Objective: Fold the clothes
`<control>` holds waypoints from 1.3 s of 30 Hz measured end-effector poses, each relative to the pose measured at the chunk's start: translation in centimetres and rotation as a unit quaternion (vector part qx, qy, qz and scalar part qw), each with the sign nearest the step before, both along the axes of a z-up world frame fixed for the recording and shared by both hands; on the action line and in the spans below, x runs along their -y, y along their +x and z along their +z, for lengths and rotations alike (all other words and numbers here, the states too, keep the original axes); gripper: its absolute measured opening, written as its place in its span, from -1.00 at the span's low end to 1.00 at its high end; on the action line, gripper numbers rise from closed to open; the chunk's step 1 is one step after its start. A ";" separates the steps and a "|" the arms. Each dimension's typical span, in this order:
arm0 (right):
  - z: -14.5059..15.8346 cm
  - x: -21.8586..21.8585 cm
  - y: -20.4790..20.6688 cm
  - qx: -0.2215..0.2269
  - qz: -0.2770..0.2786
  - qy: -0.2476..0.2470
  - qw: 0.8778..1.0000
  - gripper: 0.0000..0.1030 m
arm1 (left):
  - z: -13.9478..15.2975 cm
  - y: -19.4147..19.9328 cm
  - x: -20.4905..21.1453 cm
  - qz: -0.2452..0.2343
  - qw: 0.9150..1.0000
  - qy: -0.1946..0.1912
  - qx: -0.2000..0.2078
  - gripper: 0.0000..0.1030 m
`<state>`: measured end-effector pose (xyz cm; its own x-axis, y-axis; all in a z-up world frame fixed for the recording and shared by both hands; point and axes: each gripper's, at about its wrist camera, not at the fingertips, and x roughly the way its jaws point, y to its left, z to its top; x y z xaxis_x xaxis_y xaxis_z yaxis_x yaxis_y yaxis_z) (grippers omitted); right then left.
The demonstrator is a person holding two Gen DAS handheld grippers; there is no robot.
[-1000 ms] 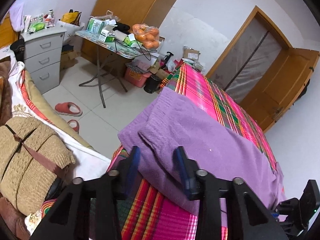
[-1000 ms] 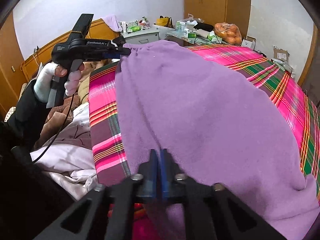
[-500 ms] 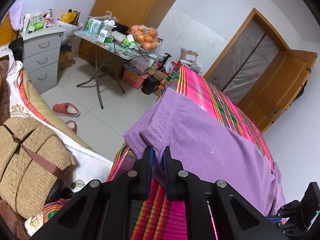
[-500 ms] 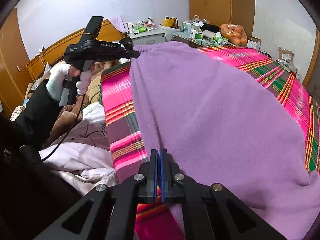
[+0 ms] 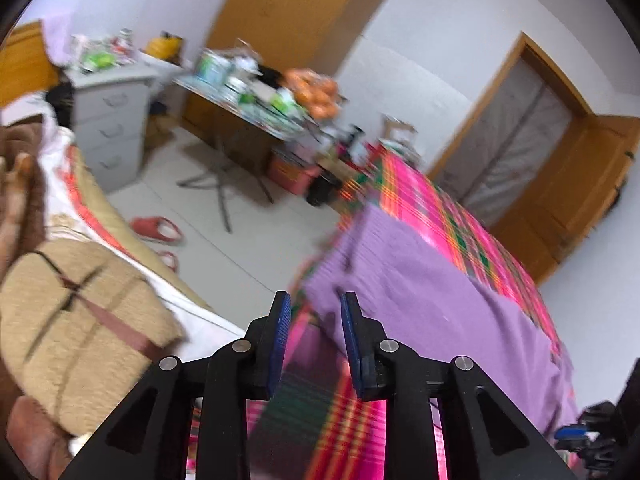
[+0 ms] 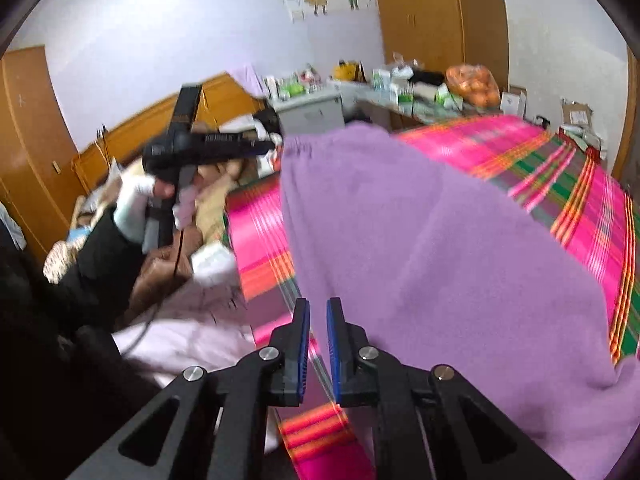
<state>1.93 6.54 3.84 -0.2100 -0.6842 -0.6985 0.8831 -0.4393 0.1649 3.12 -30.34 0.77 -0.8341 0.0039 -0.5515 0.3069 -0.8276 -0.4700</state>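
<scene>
Although both views were smeared by motion blur, the left gripper (image 5: 313, 300) showed its blue-padded fingers (image 5: 280, 332) parted by a clear gap and holding nothing — the near corner of the purple garment (image 5: 420, 292) lay just beyond the tips, toward 1 o'clock, not between the pads. The right gripper (image 6: 317, 305) stood with its fingers (image 6: 301, 344) slightly apart, a narrow slit between the pads; nothing was clamped there, and only the pink plaid bedspread (image 6: 260, 248) showed through the gap, with the garment's edge just beside the tip at 1 o'clock.

The garment (image 6: 420, 240) lay spread flat across the bed, filling the right wrist view from 12 to 4 o'clock. In that view the other gripper (image 6: 208, 146) and the gloved hand (image 6: 140, 196) holding it sat at 10 o'clock, blurred. The cluttered bench (image 5: 256, 112) at 12 o'clock in the left view was too smeared to read — its items could not be told apart — and the garment's far end ran out of view at 4 o'clock.
</scene>
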 end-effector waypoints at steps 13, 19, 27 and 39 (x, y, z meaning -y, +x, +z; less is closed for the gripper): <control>-2.3 3.3 -3.0 0.013 -0.004 0.036 0.999 -0.80 | 0.3 -4.0 -7.5 -0.145 0.989 -0.001 0.000 -0.48; -1.5 2.4 -8.2 0.001 -0.080 0.029 0.996 -0.80 | -1.0 -8.0 -10.5 -0.248 0.968 0.017 0.028 -0.47; -1.6 -0.8 -13.3 0.028 -0.168 0.005 0.985 -0.80 | 2.8 -8.9 -1.6 -0.083 0.996 -0.004 -0.016 -0.66; -1.9 2.9 -11.9 0.038 -0.112 0.008 0.993 -0.80 | -0.2 -6.7 -9.0 -0.189 0.982 -0.009 0.017 -0.63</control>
